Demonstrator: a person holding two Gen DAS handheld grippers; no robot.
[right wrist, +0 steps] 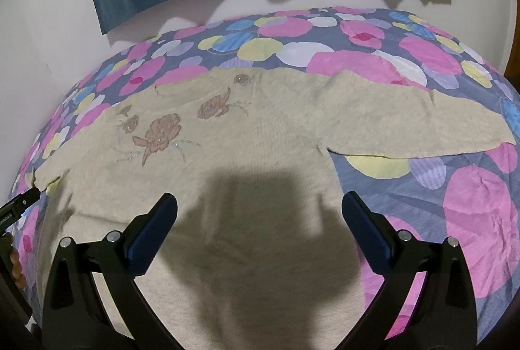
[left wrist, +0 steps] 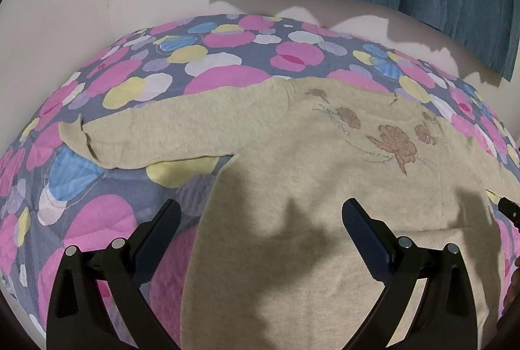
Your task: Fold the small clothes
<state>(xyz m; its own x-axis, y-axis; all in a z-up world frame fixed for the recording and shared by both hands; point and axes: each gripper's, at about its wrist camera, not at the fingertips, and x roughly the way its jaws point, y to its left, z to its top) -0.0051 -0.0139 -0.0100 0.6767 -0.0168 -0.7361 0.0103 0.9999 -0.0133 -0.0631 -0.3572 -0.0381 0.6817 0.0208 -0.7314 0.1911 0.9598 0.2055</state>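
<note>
Your beige knit sweater with brown flower embroidery [left wrist: 292,171] is lying flat, sleeves spread toward both side edges of the bed's pink-and-blue spotted quilt [left wrist: 107,220], and your left gripper [left wrist: 260,213] and right gripper [right wrist: 260,207] both hang over its body, fingers spread wide, gripping nothing.

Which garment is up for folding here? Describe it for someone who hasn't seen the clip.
On the bedspread with pink, yellow and blue circles lies one beige knit sweater, spread flat with sleeves out. Brown glittery flowers across its chest set it apart from the busy print around it.
</note>
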